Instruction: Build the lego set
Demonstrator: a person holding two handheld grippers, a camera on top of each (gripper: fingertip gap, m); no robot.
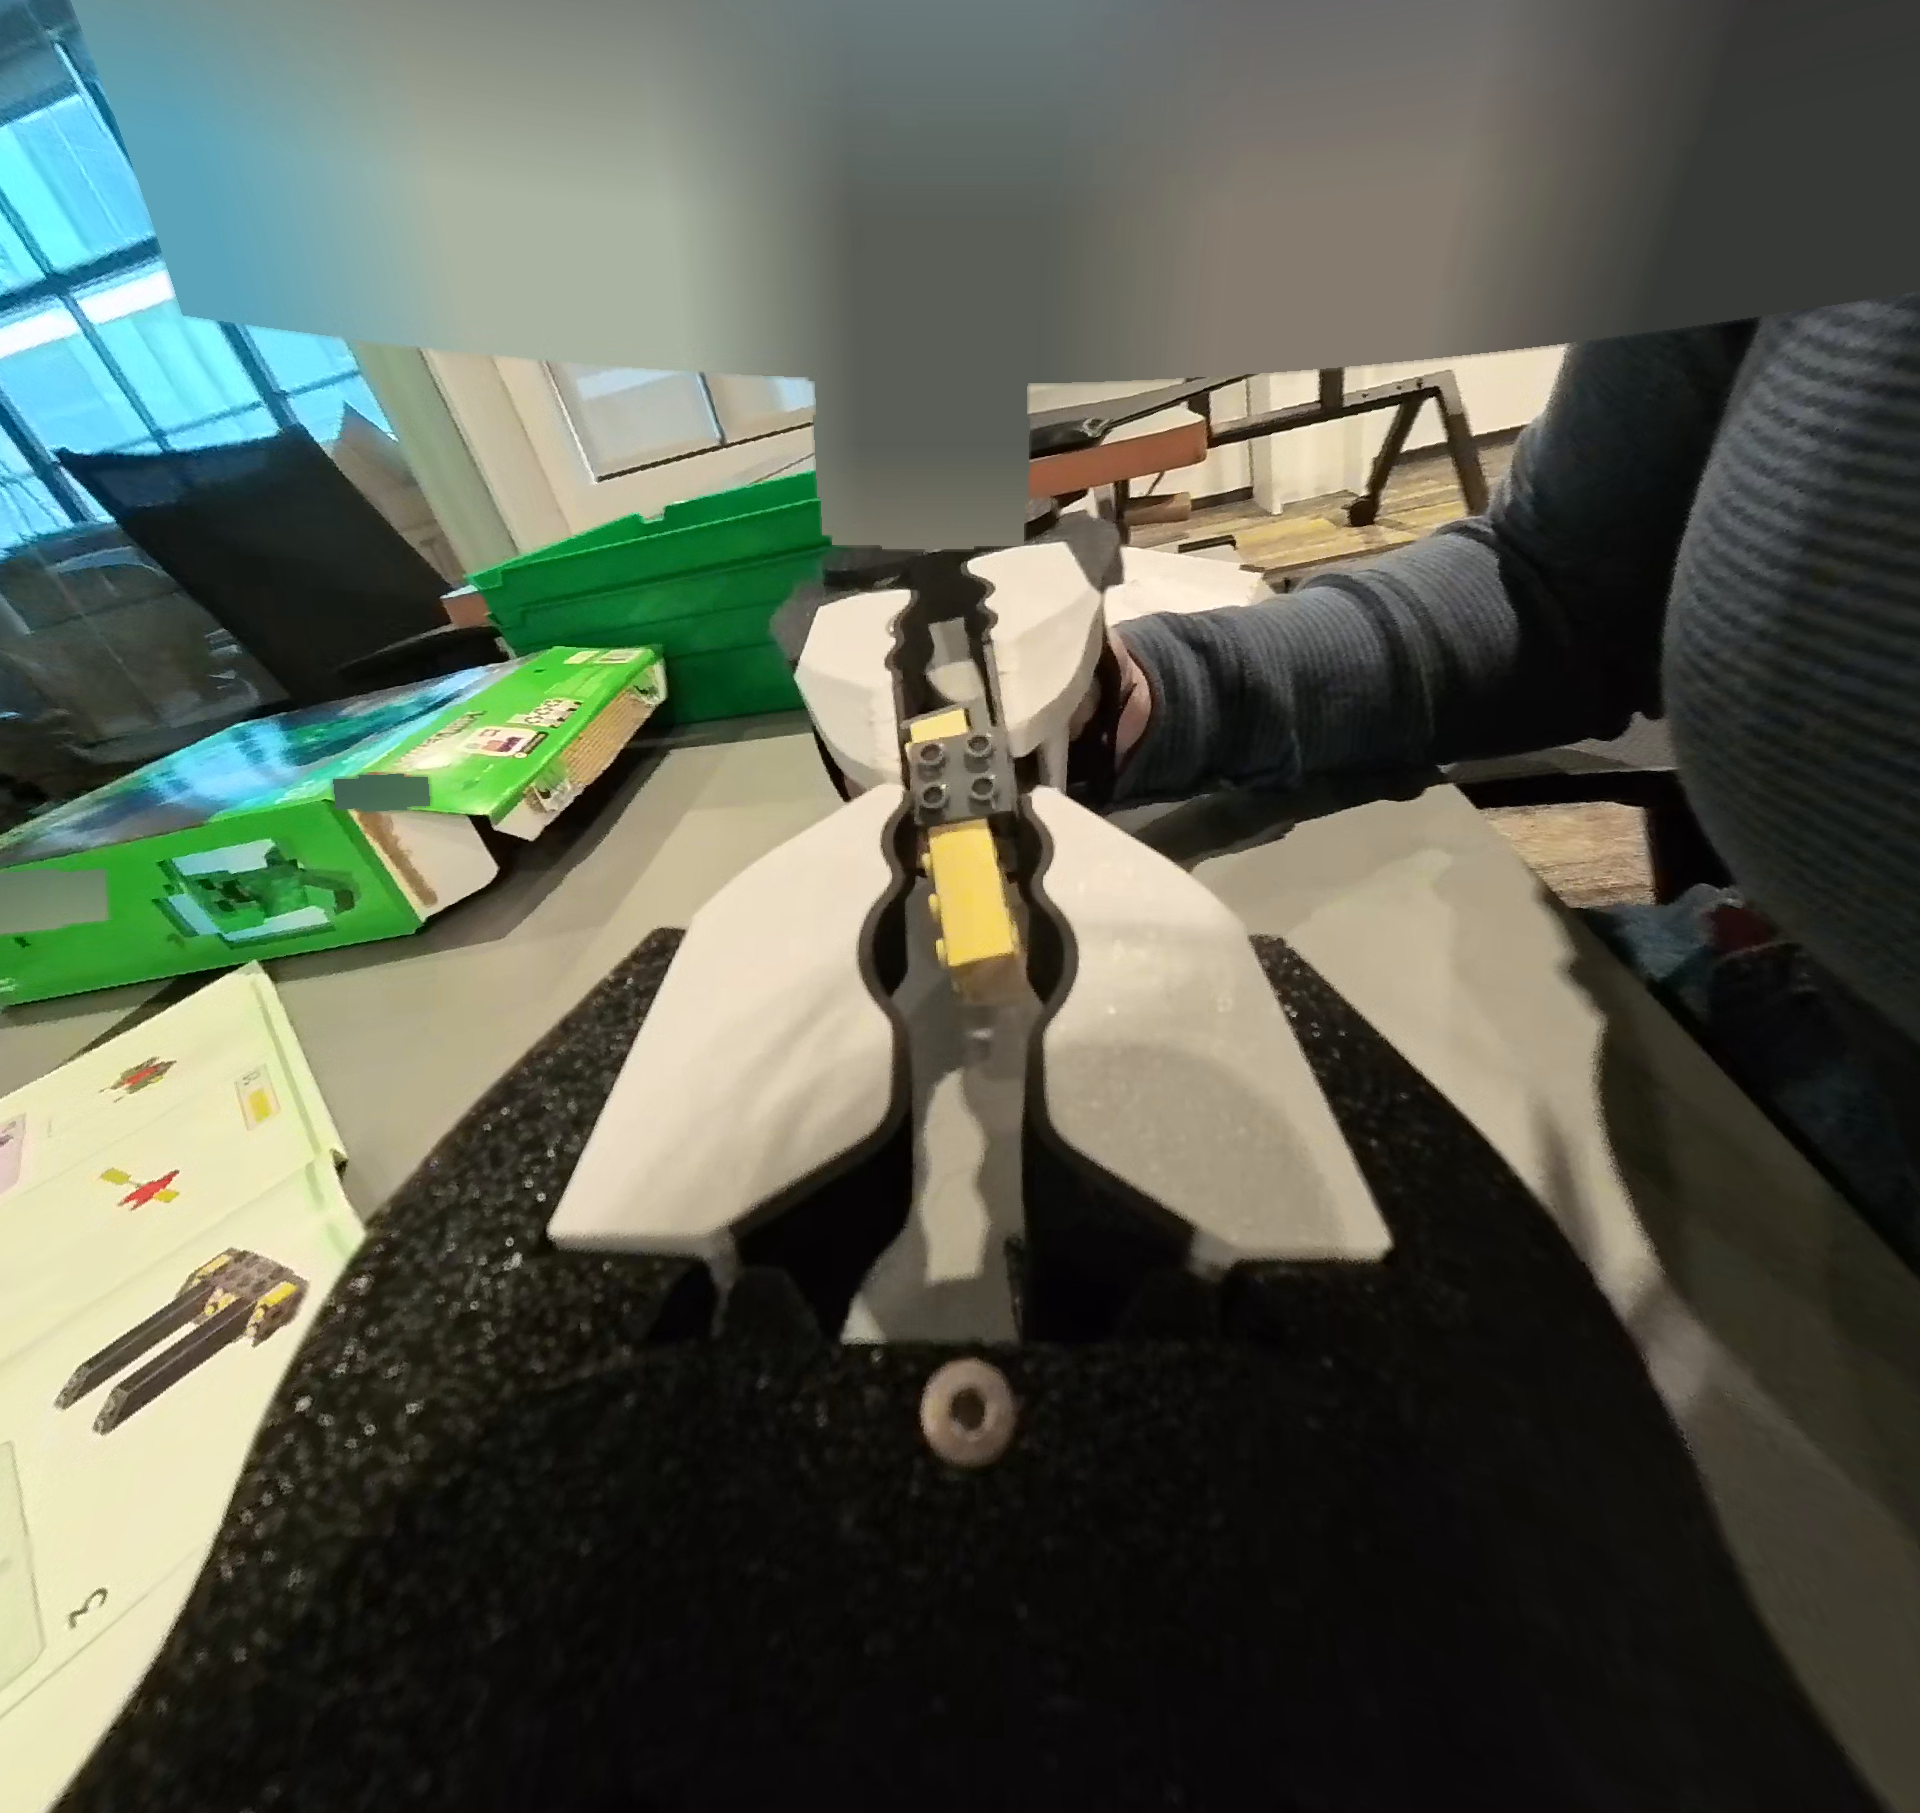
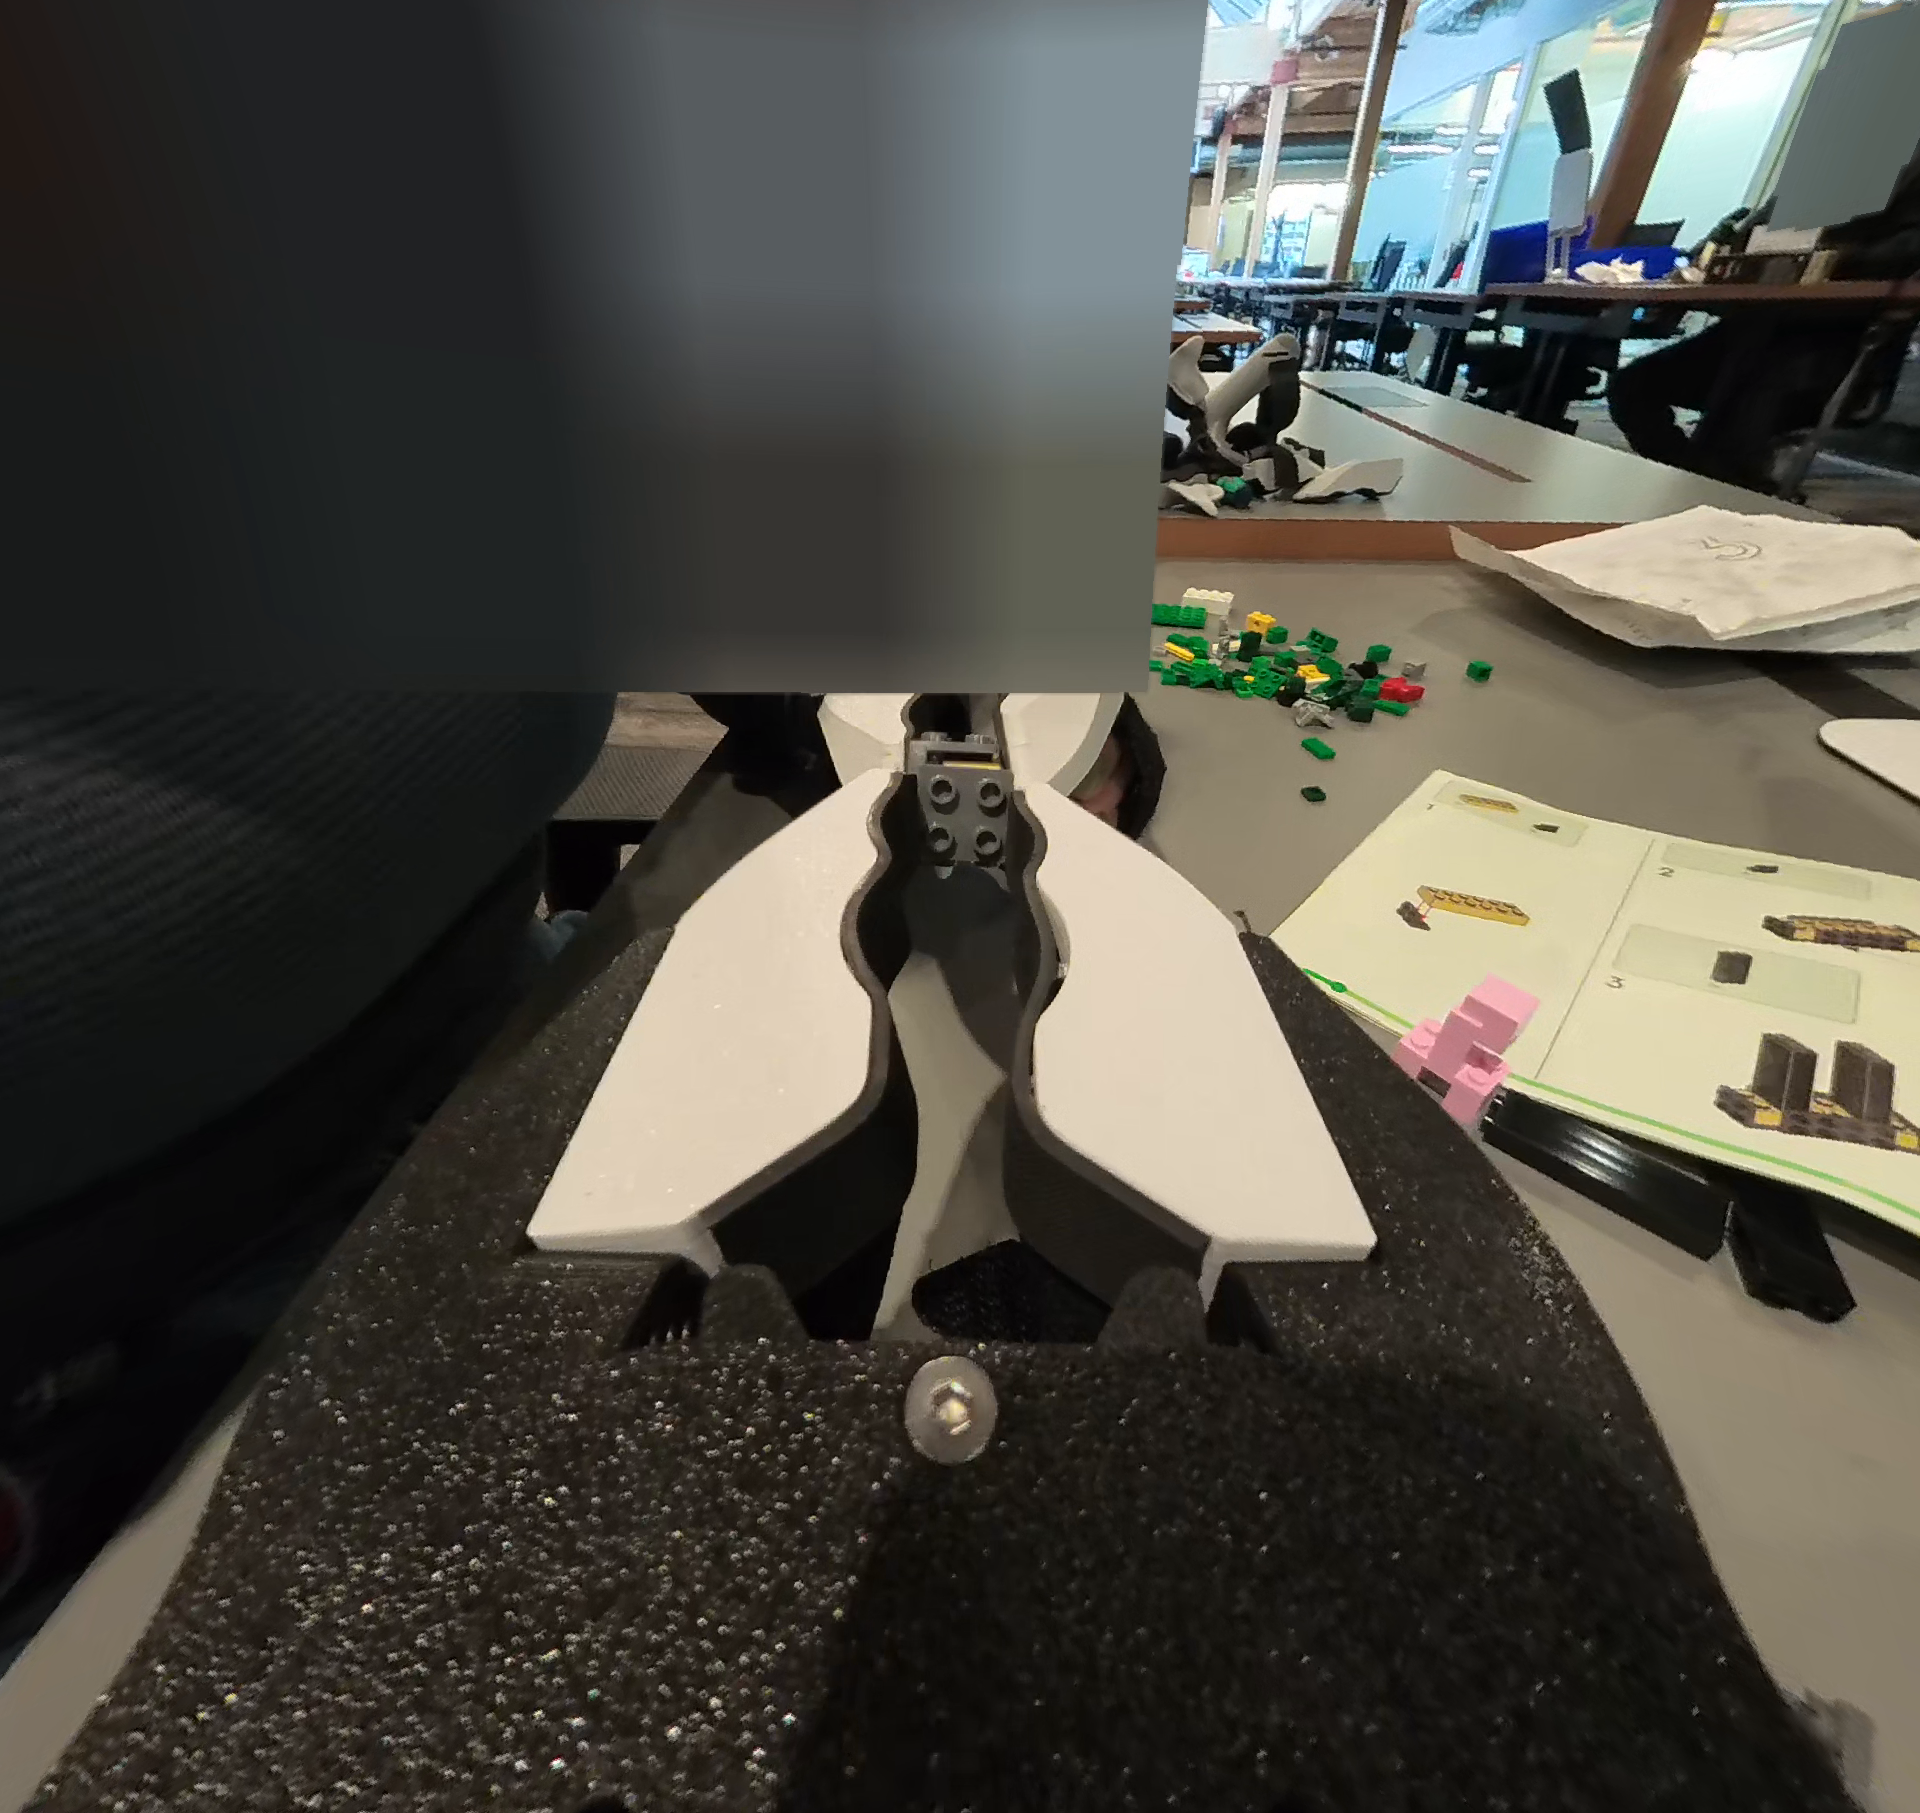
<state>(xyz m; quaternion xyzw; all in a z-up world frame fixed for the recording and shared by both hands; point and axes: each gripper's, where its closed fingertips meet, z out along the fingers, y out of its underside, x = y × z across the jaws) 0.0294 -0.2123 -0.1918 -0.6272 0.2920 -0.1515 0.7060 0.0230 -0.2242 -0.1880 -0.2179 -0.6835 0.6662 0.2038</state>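
Fingers first: left gripper [image 1: 961,890] is clamped on a yellow plate [image 1: 971,906], held lengthwise between its two fingers; right gripper [image 2: 961,823] is clamped on a grey 2x2 brick [image 2: 964,821], four studs up, and the two tools meet tip to tip above the near table edge [image 1: 1351,890], the brick sitting at the plate's far end. Whether it is pressed fully home cannot be told. Risks, judged: one, a skewed push would leave the studs half-seated, so the brick could pop off when either grip lets go; two, the plate is thin and pinched by its edges, so downward force may pivot it between the pads and twist it out; three, the join hangs close to the table edge, so a dropped piece could fall to the floor. Count, left to right. Left view: one booklet [image 1: 156,1192], one green box [image 1: 312,807] lying open-ended, one green bin [image 1: 675,600] behind it, one plate, one brick, one sleeve [image 1: 1403,662] behind the right tool. Right view: one brick in the fingers, one loose pile [image 2: 1283,667] of mostly green parts with some yellow, red and grey, too many and too small to number, three green strays nearer the booklet, one pink figure [image 2: 1465,1041], one open booklet [image 2: 1662,974], one white paper bag [image 2: 1704,579], two black strips [image 2: 1621,1181] under the booklet's near edge.
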